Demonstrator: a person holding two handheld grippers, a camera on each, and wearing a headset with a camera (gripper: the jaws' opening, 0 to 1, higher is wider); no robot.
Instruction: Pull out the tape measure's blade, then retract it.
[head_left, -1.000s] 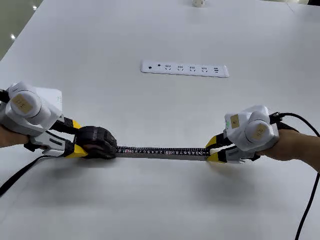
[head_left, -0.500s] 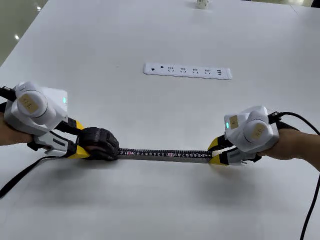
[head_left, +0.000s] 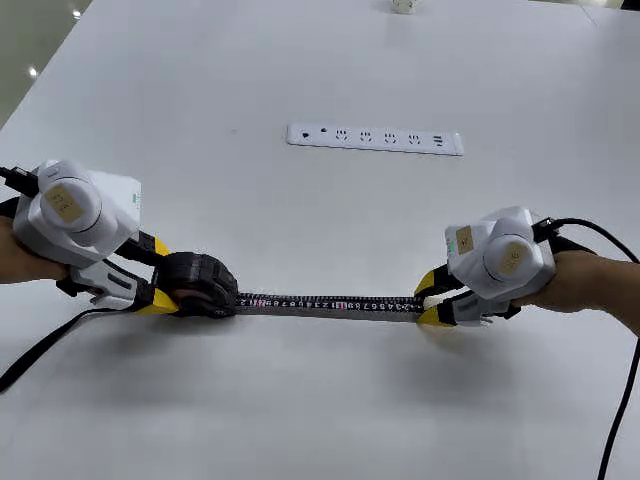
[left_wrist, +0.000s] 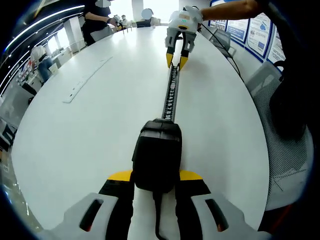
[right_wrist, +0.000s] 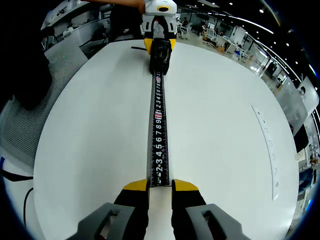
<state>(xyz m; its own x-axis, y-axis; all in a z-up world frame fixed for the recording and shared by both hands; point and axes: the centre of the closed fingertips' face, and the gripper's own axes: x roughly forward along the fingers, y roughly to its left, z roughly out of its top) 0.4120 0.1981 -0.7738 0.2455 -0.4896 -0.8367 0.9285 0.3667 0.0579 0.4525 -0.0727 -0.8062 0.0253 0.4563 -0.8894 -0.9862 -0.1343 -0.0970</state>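
Observation:
A black tape measure case (head_left: 196, 285) rests on the white table, with my left gripper (head_left: 160, 275) shut on it; the left gripper view has the case (left_wrist: 157, 155) between yellow-tipped fingers. Its dark blade (head_left: 325, 304) with white numbers stretches rightwards, flat over the table, to my right gripper (head_left: 428, 298), which is shut on the blade's end. In the right gripper view the blade (right_wrist: 158, 135) runs straight ahead from my jaws to the case (right_wrist: 160, 55). The right gripper (left_wrist: 176, 59) sits at the blade's far end in the left gripper view.
A white power strip (head_left: 375, 139) lies flat on the table beyond the blade. A small white object (head_left: 403, 6) stands at the far edge. Black cables trail from both grippers. Office chairs (left_wrist: 287, 100) and people stand around the table.
The blade's visible length and both grippers stay about the same; the left gripper and case sit very slightly nearer the right. The head view has shifted a little.

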